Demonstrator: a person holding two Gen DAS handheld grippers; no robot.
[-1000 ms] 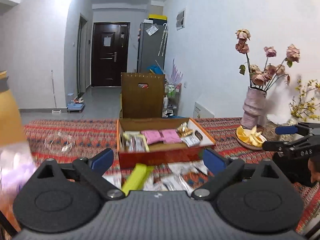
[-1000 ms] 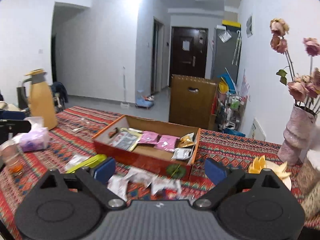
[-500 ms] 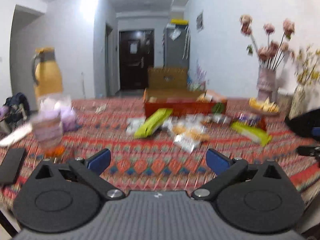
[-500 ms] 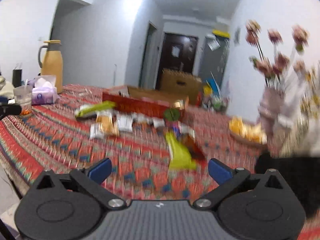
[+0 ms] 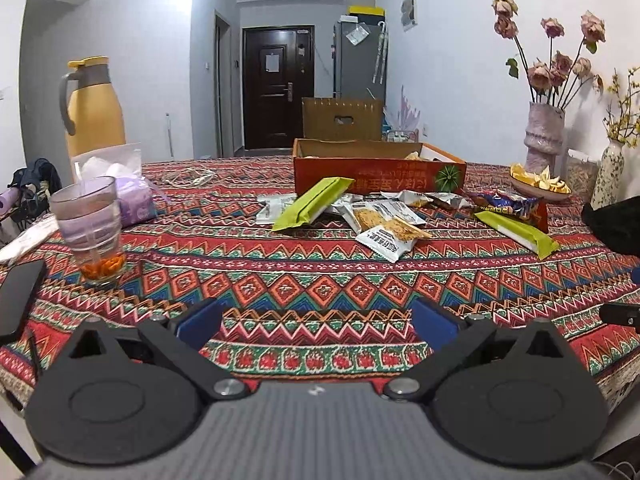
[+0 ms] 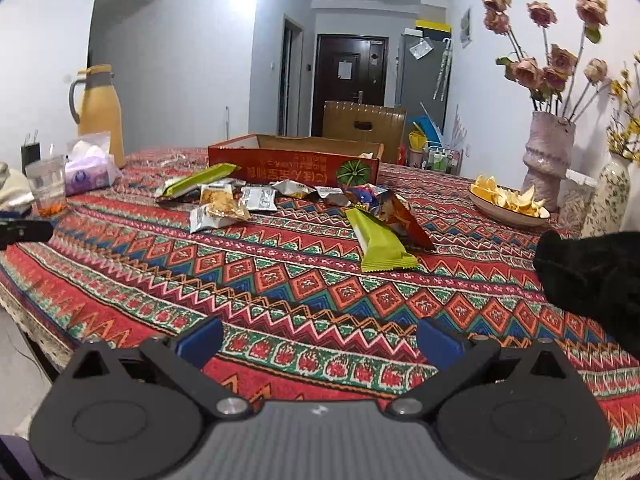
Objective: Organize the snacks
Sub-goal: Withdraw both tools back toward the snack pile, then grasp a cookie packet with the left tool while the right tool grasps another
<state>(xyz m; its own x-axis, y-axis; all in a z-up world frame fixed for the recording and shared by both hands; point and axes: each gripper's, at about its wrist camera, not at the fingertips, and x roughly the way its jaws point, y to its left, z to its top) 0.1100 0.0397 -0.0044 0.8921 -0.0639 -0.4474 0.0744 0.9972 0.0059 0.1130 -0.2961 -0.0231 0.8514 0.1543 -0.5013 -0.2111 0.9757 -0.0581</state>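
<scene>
Snack packets lie scattered on the red patterned tablecloth (image 5: 320,276) in front of the shallow red-and-brown cardboard box (image 5: 378,172), which sits toward the table's far edge. Left gripper (image 5: 316,322) hovers low over the near edge with its blue-padded fingers (image 5: 198,322) spread wide and nothing between them. Right gripper (image 6: 320,340) is likewise held over the near edge, fingers (image 6: 200,340) spread and empty. Left wrist view shows one long green wrapper (image 5: 312,202) leaning on the pile of white and silver packets (image 5: 384,226) just before the box, a second green wrapper (image 5: 516,232) lying apart to the right, and a blue-and-red crisp bag (image 5: 506,202) touching its far end. Only this view shows the black phone (image 5: 18,300) at the left edge, beside the clear glass tumbler (image 5: 90,226). Right wrist view shows the box (image 6: 294,164) from a corner angle, and the second green wrapper (image 6: 378,240) nearest the camera, resting against the crisp bag (image 6: 384,208). Only this view shows the white table edge fringe at the near left corner. Both views show the yellow thermos jug (image 6: 100,110), the purple tissue pack (image 6: 86,170), the plate of orange peel (image 6: 508,204) and the pink vase of dried roses (image 6: 548,156) along the right edge. Box contents are mostly hidden by its wall.
</scene>
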